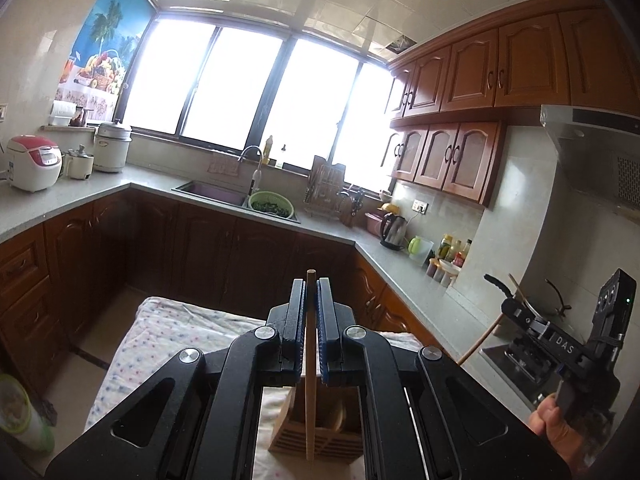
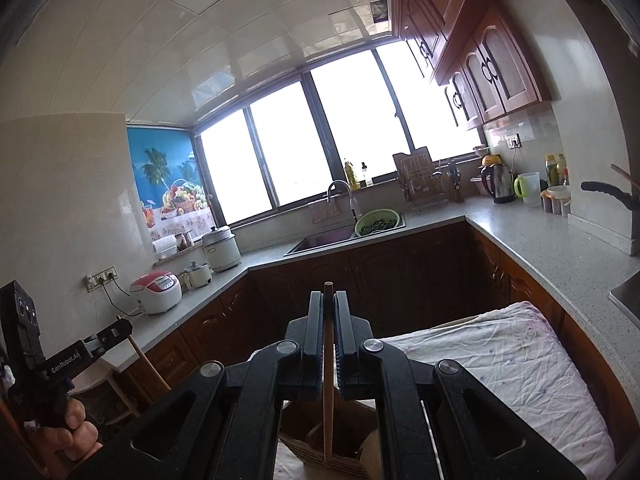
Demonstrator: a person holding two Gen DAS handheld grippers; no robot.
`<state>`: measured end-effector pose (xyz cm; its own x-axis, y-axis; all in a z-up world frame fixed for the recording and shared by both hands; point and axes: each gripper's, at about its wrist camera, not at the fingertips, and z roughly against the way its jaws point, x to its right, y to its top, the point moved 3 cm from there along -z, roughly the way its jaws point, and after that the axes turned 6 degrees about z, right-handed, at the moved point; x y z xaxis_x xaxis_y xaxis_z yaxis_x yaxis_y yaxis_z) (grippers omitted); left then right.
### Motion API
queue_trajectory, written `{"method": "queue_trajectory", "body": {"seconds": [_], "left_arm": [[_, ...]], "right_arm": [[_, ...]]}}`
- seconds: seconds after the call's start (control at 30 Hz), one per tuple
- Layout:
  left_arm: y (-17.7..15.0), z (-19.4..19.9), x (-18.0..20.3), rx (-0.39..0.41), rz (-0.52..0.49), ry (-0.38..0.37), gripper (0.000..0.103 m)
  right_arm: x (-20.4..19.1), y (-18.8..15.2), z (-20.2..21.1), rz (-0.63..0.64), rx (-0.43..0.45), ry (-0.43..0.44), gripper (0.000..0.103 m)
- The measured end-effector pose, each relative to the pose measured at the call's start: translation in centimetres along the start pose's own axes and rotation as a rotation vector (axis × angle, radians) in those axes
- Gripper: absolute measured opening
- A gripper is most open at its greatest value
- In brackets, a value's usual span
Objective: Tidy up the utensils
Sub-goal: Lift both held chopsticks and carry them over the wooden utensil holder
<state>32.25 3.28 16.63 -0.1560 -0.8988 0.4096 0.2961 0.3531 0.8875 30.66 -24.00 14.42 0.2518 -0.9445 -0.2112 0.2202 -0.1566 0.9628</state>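
My left gripper (image 1: 311, 288) is shut on a wooden chopstick (image 1: 310, 364) held upright, its lower end over a slatted wooden utensil holder (image 1: 288, 436) on the cloth-covered table. My right gripper (image 2: 329, 300) is shut on another wooden chopstick (image 2: 328, 384), also upright above the wooden holder (image 2: 348, 458). Each gripper shows in the other's view: the right one at the right edge (image 1: 520, 312) with its chopstick (image 1: 480, 340), the left one at the left edge (image 2: 116, 328) with its chopstick (image 2: 148, 364).
The table wears a flowered white cloth (image 1: 160, 340), (image 2: 500, 360). Grey counters (image 1: 400, 272) ring the room, with a sink (image 1: 212, 192), a green colander (image 1: 270, 204), a kettle (image 1: 394, 230), a rice cooker (image 1: 34, 162) and condiment bottles (image 1: 452, 252).
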Motion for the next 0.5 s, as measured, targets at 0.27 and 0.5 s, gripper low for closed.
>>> {"method": "queue_trajectory", "body": {"seconds": [0.27,0.5], "left_arm": [[-1.3,-6.9,-1.3,0.013,0.069,0.036,0.004],[-5.2,-10.7,-2.4,0.007,0.109,0.088,0.004]], "right_arm": [[1.6,-2.1,-4.2,-0.007,-0.023,-0.050,0.005],[2.9,-6.0,-6.9,-0.032,-0.028,-0.072,0.005]]}}
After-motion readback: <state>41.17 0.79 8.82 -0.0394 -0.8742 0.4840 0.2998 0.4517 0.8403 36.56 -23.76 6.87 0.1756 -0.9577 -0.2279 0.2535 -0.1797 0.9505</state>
